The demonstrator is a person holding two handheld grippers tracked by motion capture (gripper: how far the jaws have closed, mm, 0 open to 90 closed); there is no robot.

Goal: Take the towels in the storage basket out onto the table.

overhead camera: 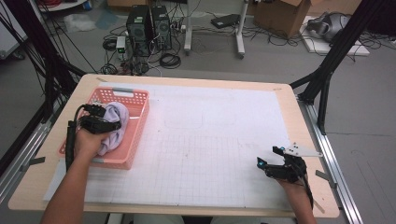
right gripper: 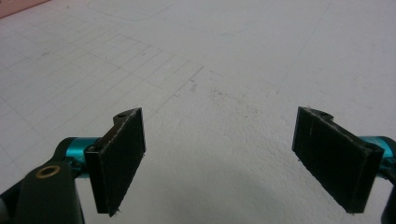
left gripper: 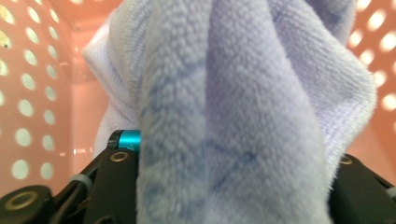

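Note:
A lilac fleece cloth [overhead camera: 116, 128] lies bunched in the pink plastic basket [overhead camera: 122, 92] at the table's left. My left gripper [overhead camera: 108, 119] reaches into the basket with the cloth between its jaws. In the left gripper view the cloth [left gripper: 233, 116] spans the whole gap of the left gripper [left gripper: 233, 186] from one jaw to the other and hides the pads; the basket's perforated wall [left gripper: 28, 93] stands behind. My right gripper [overhead camera: 268, 156] rests low at the table's front right, open. In the right gripper view the right gripper [right gripper: 219, 158] has nothing between its fingers [right gripper: 119, 158].
A white gridded mat [overhead camera: 210, 140] covers most of the wooden table [overhead camera: 289, 93]. Beyond the table's far edge stand computer towers [overhead camera: 149, 28], cables and a cardboard box [overhead camera: 280, 16] on the floor. Black frame struts [overhead camera: 336, 51] rise at both sides.

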